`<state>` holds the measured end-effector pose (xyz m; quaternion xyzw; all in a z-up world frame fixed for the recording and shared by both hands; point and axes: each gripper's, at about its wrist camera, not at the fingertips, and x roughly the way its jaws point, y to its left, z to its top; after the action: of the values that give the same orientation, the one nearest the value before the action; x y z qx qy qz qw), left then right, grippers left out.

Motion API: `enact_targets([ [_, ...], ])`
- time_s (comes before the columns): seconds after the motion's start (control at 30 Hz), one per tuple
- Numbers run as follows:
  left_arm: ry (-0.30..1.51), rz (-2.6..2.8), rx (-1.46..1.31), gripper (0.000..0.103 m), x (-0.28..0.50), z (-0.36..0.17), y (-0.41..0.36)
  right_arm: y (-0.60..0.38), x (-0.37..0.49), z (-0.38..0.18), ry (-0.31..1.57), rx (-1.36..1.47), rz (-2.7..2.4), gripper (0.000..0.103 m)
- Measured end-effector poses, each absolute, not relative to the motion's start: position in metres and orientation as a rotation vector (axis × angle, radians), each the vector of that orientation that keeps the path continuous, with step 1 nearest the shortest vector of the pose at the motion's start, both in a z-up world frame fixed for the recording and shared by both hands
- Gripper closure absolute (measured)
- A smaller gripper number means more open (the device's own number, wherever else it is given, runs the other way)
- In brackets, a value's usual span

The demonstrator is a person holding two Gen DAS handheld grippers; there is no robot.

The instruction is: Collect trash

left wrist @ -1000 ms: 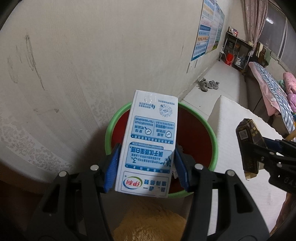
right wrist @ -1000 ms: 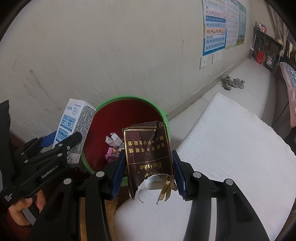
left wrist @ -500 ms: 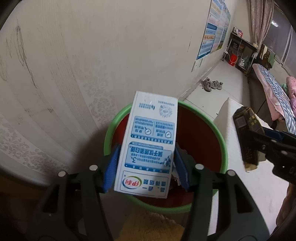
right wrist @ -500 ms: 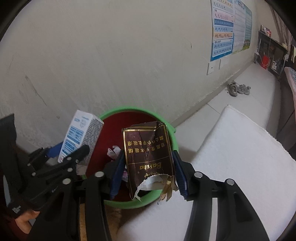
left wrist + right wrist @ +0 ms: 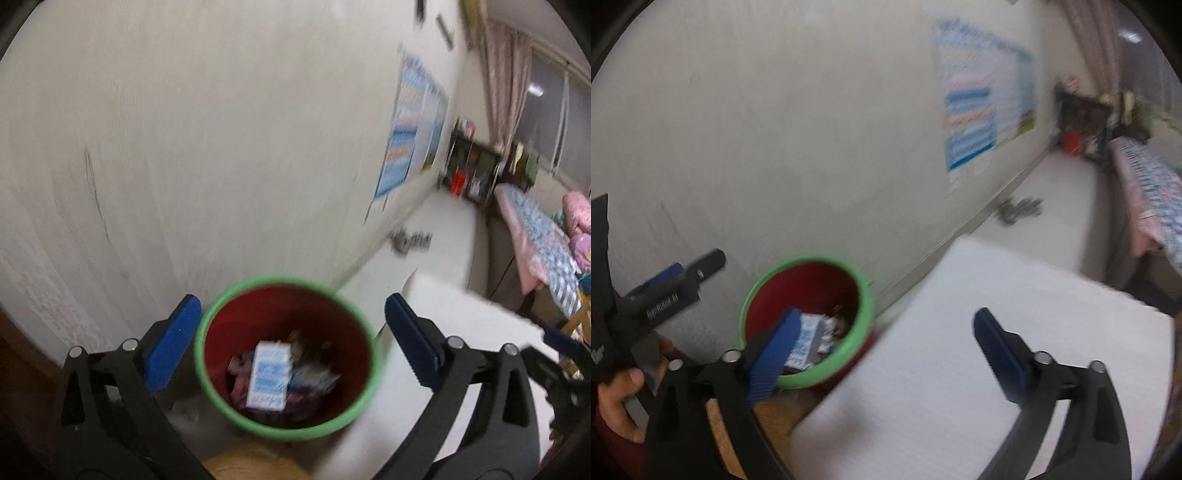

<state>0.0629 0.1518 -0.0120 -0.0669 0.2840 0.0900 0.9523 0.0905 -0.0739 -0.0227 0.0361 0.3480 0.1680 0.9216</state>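
Milk carton (image 5: 269, 374) dropped into bin (image 5: 284, 432)

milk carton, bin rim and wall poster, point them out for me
milk carton (image 5: 269, 376), left wrist view, middle of its white and blue face, lying in the bin.
bin (image 5: 207, 328), left wrist view, left side of its green rim.
wall poster (image 5: 971, 129), right wrist view, centre of the blurred blue sheet.

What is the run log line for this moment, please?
left hand-held gripper: opening, empty | right hand-held gripper: opening, empty | milk carton: in bin
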Motion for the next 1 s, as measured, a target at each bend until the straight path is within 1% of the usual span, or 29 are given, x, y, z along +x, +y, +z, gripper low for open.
enact_targets([
  [0.13,0.497,0.154,-0.110,0.006,0.047,0.024,0.107,-0.125,0.038,0.010,0.549,0.140,0.280,0.007],
  [0.27,0.455,0.156,-0.079,0.006,0.023,0.047,0.064,-0.158,0.006,0.023,0.455,0.181,0.207,0.007],
  [0.47,0.419,0.142,-0.034,0.006,0.005,0.065,0.031,-0.197,-0.029,0.030,0.379,0.269,0.205,0.007],
  [0.53,0.415,0.139,-0.032,0.006,0.003,0.070,0.024,-0.208,-0.040,0.031,0.327,0.306,0.224,0.007],
  [0.67,0.419,0.132,-0.020,0.006,0.001,0.074,0.016,-0.220,-0.062,0.036,0.241,0.292,0.159,0.007],
  [0.8,0.427,0.116,-0.020,0.006,-0.004,0.077,0.012,-0.229,-0.063,0.039,0.275,0.293,0.152,0.007],
  [1.0,0.429,0.091,-0.004,0.005,-0.008,0.080,0.006,-0.231,-0.065,0.040,0.274,0.275,0.135,0.007],
])
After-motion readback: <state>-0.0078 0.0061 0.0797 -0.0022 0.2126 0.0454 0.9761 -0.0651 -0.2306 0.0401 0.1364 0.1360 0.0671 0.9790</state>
